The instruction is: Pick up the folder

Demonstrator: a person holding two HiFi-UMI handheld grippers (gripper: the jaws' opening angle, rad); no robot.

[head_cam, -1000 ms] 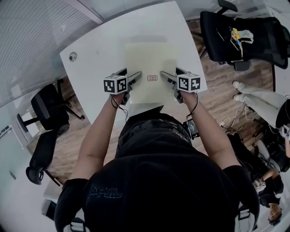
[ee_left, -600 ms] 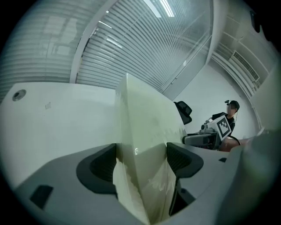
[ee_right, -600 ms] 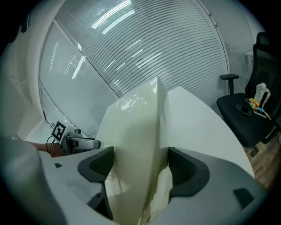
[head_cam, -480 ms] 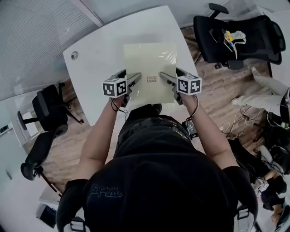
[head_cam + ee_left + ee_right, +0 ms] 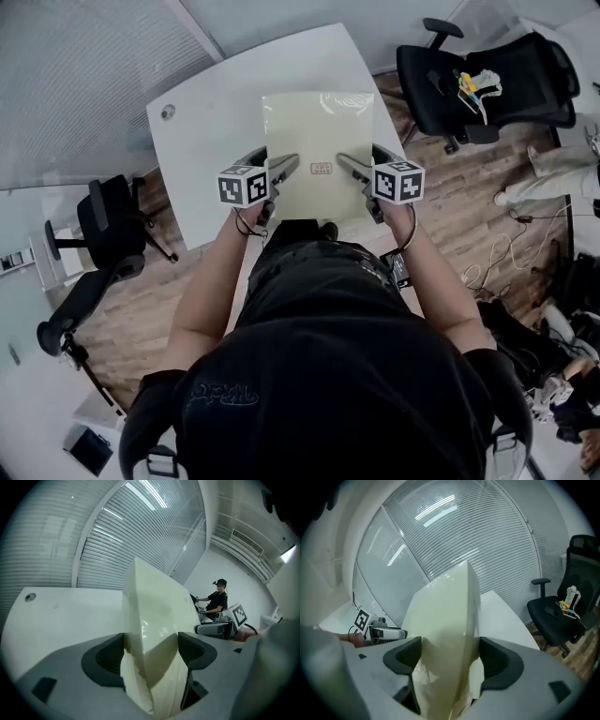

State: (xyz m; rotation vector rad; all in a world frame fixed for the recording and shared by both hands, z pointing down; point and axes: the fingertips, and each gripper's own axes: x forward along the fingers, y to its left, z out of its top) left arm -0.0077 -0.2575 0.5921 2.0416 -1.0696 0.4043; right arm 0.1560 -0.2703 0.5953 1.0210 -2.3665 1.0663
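Gripping the pale folder [image 5: 319,141] by its near side edges, the left claw [image 5: 287,169] and right claw [image 5: 349,167] are each clamped on it at mid-frame. Against a second ago, the sheet reads sharper and sits higher, apparently bowed and raised off the white worktop [image 5: 211,122], so the pick-up looks nearly done.

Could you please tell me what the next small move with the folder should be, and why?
Probably raise both tongs straight up together, at the same pace. The left tongs and right tongs are each shut on an opposite side edge of the folder, over the white table; an uneven rise could twist or bend so thin a thing.
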